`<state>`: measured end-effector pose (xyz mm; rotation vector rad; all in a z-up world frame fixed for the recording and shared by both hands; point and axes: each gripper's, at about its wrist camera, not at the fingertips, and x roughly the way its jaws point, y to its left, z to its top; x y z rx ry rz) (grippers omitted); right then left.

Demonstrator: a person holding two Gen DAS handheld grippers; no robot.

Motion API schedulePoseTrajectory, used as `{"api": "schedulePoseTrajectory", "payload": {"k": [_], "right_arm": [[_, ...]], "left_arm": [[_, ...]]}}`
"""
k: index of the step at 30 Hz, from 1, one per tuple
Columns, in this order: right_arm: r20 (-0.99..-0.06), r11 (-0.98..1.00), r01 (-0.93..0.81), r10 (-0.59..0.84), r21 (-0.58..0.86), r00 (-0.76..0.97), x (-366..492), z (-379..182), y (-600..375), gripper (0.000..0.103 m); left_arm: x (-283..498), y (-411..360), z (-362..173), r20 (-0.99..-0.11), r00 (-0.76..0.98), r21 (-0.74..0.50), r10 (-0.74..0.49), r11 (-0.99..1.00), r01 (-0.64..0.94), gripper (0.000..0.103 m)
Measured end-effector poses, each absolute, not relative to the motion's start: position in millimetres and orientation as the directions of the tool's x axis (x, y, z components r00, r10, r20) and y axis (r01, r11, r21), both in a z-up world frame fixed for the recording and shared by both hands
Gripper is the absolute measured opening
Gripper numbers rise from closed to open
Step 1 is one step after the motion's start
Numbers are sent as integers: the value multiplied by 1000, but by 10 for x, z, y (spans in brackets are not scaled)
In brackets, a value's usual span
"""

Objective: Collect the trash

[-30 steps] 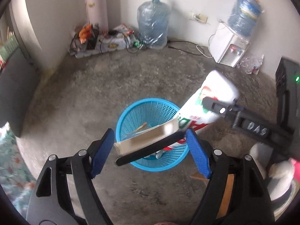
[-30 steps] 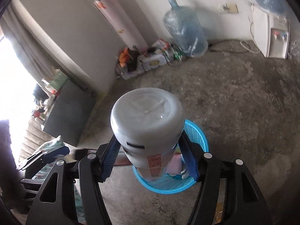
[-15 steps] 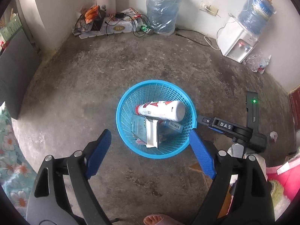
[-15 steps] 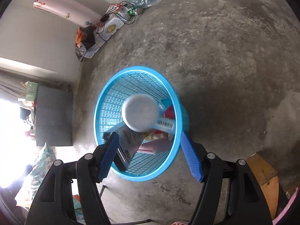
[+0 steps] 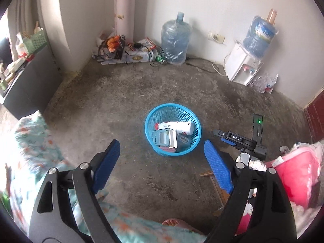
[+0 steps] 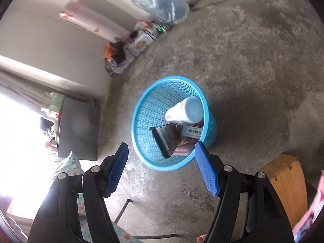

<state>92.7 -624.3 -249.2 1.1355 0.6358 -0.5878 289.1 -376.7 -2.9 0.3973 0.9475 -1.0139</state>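
Observation:
A blue mesh basket (image 5: 172,105) stands on the concrete floor. Inside it lie a white bottle (image 5: 176,127), a grey-green flat box (image 5: 163,138) and other packaging. My left gripper (image 5: 161,142) hangs open, high above and short of the basket, with nothing between its blue pads. My right gripper (image 5: 220,136) shows at the basket's right side. In the right wrist view the basket (image 6: 139,105) sits just beyond the open right gripper (image 6: 161,144), which holds nothing. The bottle (image 6: 188,110) leans against the far wall, with the dark box (image 6: 167,138) in front of it.
A big water jug (image 5: 176,40), a water dispenser (image 5: 245,68) and a heap of clutter (image 5: 125,50) line the far wall. A dark cabinet (image 5: 30,85) is left, floral cloth (image 5: 30,151) near left, pink items (image 5: 293,174) right. A wooden stool (image 6: 283,182) stands near right.
The left gripper let go of the flat box and the right of the white bottle; both now lie in the basket. The left gripper has risen and drawn back; the right has rolled.

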Motion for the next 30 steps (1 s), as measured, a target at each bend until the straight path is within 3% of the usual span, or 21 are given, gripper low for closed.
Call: {"api": "schedulePoseTrajectory", "payload": {"k": [6, 8, 18, 30], "right_arm": [[-656, 515, 630, -161, 581, 737, 883, -1673, -5552, 67], [-627, 595, 588, -173, 548, 760, 902, -1374, -5262, 75], [-529, 871, 333, -102, 362, 842, 1011, -425, -3933, 93], [-564, 876, -99, 386, 472, 730, 1188, -312, -2501, 93]], "left_arm": [[2434, -2637, 594, -731, 311, -97, -608, 543, 834, 83], [2266, -2261, 707, -709, 348, -92, -613, 570, 817, 83], [1650, -561, 856, -643, 567, -91, -515, 786, 611, 83], [1102, 1248, 470, -641, 704, -196, -306, 952, 235, 83]]}}
